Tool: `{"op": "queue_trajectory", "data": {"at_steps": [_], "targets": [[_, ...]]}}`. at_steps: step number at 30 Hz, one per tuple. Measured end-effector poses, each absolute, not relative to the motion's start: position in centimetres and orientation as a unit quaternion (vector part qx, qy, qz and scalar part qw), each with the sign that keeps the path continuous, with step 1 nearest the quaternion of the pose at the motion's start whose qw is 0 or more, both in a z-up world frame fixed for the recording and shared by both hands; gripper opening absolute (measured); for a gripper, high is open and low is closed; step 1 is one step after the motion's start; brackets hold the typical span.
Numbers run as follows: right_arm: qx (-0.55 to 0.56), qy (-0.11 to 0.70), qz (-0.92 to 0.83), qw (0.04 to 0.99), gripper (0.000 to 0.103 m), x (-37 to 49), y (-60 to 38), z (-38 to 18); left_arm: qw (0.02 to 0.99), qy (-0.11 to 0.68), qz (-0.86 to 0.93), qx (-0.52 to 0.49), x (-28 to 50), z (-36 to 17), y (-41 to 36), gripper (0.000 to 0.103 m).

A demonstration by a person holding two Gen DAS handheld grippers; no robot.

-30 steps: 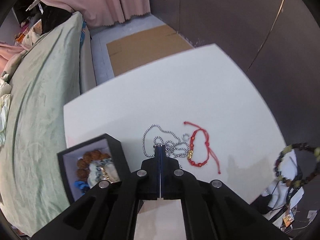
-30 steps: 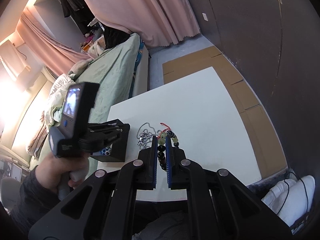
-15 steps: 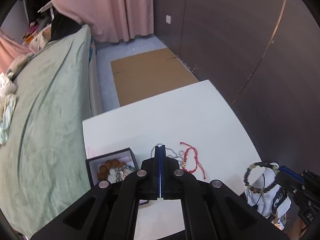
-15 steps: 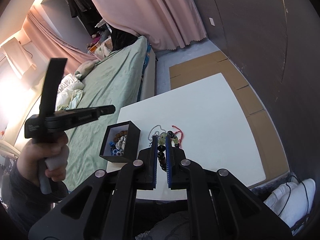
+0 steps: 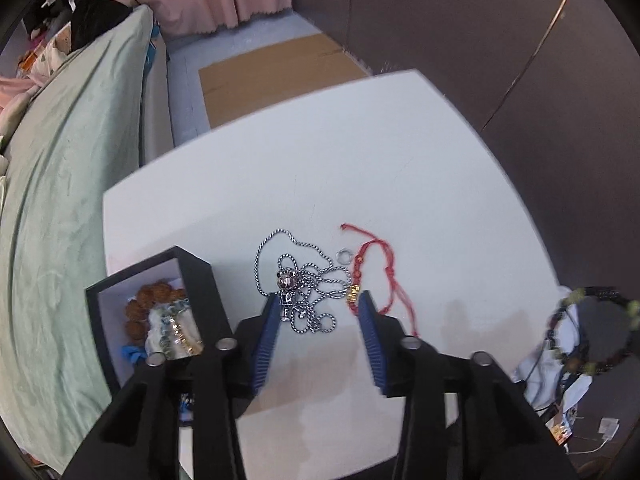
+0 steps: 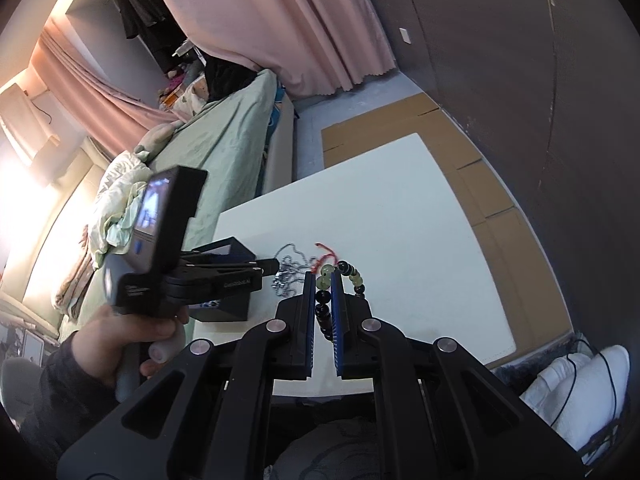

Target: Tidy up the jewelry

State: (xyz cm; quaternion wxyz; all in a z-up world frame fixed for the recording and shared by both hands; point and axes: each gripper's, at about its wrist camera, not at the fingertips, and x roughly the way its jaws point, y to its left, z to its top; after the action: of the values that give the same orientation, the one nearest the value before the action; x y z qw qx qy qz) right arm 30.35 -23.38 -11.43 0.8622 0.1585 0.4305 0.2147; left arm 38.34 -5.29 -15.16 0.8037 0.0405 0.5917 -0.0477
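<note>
My left gripper is open, low over the white table, its jaws astride a tangled silver chain necklace with a small pendant. A red cord bracelet with a gold bead and a small silver ring lie just right of the chain. An open black jewelry box holding brown beads and other pieces stands to the left. My right gripper is shut on a green and dark bead bracelet, held above the table; the bracelet also shows in the left wrist view.
A bed with a green cover runs along the table's left side. Cardboard sheets lie on the floor beyond the table. A dark wall stands on the right. White cloth and cables lie past the table's near right corner.
My left gripper has opened and dropped back down close over the silver chain. My right gripper still holds the bead bracelet and has barely moved.
</note>
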Motion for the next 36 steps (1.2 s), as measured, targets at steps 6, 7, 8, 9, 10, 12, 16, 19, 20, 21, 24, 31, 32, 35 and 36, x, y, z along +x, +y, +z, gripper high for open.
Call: {"op": "queue_trajectory", "data": {"at_steps": [6,7,8,9,10,12,16,19,20,21,24,31,32,35,36], "targets": [[0.162,0.435,0.208,0.861,0.008,31.0,-24.2,-12.3,0.790,0.609,-0.026,0.066,39.7,-18.8,-5.1,0.033],[0.162,0.436,0.208,0.861,0.008,31.1,-24.3,-12.4,0.788,0.612,-0.024,0.065,39.9,-19.3,-5.0,0.033],[0.163,0.437,0.208,0.860,0.008,31.2,-24.4,-12.5,0.788,0.612,-0.023,0.067,40.1,-19.5,-4.9,0.033],[0.164,0.438,0.207,0.859,0.008,31.3,-24.5,-12.7,0.788,0.611,-0.021,0.071,40.2,-19.7,-4.9,0.035],[0.165,0.439,0.207,0.859,0.008,31.4,-24.5,-12.8,0.787,0.612,-0.020,0.072,40.3,-19.9,-4.9,0.035],[0.166,0.441,0.207,0.857,0.008,31.6,-24.5,-13.1,0.787,0.611,-0.025,0.080,40.6,-20.2,-5.2,0.039],[0.167,0.444,0.208,0.856,0.008,31.6,-24.3,-13.4,0.787,0.614,-0.032,0.057,40.9,-20.8,-5.0,0.041],[0.166,0.444,0.209,0.855,0.008,31.5,-24.2,-13.4,0.785,0.616,-0.038,0.054,41.0,-20.8,-4.8,0.038],[0.166,0.444,0.209,0.855,0.008,31.6,-24.2,-13.5,0.785,0.616,-0.037,0.056,40.9,-20.8,-4.7,0.022],[0.167,0.443,0.209,0.855,0.008,31.6,-24.2,-13.4,0.785,0.616,-0.033,0.059,40.9,-20.7,-4.4,0.019],[0.168,0.443,0.212,0.855,0.008,31.5,-24.0,-13.4,0.784,0.617,-0.040,0.048,40.6,-20.5,-4.0,0.012],[0.169,0.443,0.224,0.852,0.008,31.5,-23.3,-13.1,0.799,0.599,-0.042,0.037,39.3,-17.8,-3.6,0.012],[0.168,0.442,0.226,0.852,0.008,31.5,-23.1,-13.0,0.802,0.594,-0.043,0.035,39.2,-17.2,-3.5,0.012],[0.166,0.440,0.233,0.851,0.008,31.4,-22.1,-12.6,0.814,0.578,-0.047,0.030,38.3,-14.7,-3.3,0.012],[0.165,0.439,0.235,0.851,0.008,31.3,-21.9,-12.4,0.818,0.572,-0.048,0.029,38.1,-13.8,-3.2,0.012]]}}
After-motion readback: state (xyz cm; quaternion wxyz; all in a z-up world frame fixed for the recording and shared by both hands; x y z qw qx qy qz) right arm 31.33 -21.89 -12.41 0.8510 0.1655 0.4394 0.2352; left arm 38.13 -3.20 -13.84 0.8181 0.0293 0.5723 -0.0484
